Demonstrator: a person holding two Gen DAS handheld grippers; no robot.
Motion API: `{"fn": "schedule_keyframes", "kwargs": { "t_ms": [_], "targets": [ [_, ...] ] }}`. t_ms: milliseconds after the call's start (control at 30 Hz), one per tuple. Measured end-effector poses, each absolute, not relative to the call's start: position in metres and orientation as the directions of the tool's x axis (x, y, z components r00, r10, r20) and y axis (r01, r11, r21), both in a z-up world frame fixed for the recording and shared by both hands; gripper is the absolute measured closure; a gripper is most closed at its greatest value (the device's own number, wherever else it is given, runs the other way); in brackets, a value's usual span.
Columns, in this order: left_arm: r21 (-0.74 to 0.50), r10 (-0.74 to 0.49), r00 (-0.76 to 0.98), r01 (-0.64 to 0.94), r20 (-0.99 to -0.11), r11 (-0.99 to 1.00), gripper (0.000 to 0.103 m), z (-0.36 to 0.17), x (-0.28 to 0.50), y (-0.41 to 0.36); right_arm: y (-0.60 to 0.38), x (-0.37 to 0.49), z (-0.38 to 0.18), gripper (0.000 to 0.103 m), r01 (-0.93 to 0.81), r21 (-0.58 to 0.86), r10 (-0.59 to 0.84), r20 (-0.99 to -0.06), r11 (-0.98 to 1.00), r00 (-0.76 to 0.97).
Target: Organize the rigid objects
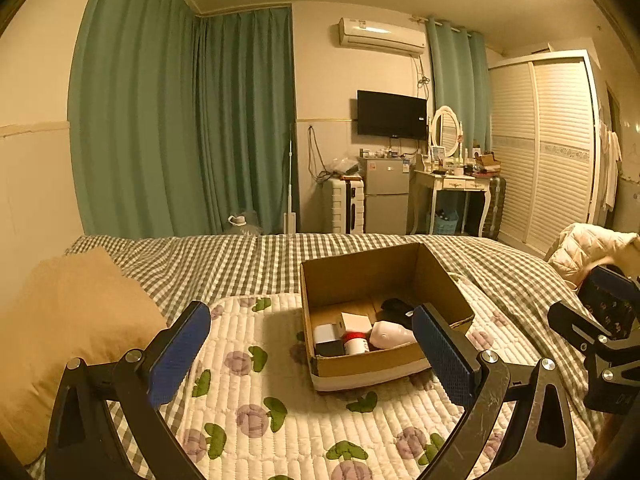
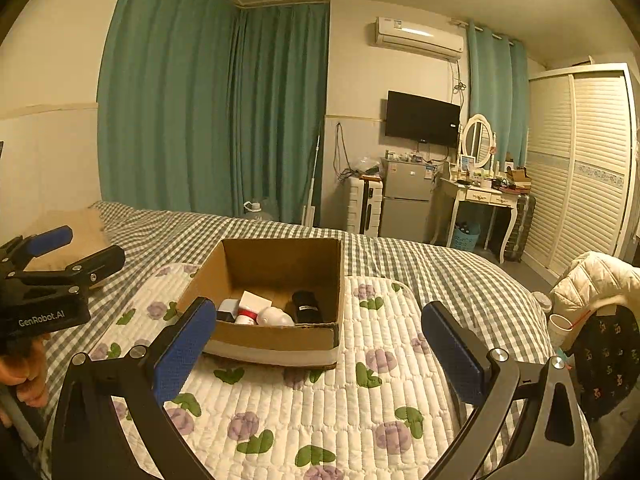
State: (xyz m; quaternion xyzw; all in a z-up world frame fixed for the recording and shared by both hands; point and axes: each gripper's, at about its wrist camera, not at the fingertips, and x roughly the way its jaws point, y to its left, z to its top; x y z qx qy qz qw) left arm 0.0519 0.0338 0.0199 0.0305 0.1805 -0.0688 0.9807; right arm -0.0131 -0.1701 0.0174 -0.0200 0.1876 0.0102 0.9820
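An open cardboard box stands on a white floral quilted mat on the bed. Inside lie several rigid items: a white bottle, a red-and-white container, a white box, a black item and a small dark-and-white block. My left gripper is open and empty, just short of the box. My right gripper is open and empty, in front of the box.
A tan pillow lies left on the checked bedspread. A chair with a cream jacket stands at the bed's right. The right gripper's body shows at the left view's right edge. A fridge, dressing table and wardrobe stand beyond.
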Motion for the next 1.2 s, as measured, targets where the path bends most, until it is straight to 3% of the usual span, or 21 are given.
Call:
{"fn": "schedule_keyframes", "kwargs": {
  "t_ms": [1200],
  "targets": [
    [-0.011,-0.165,0.907,0.174,-0.387,0.985,0.000,0.0224,0.0465,0.0340,-0.1711,-0.0192,0.0202,0.000,-0.025,-0.035,0.011,-0.363,0.999,0.932]
  ]
}}
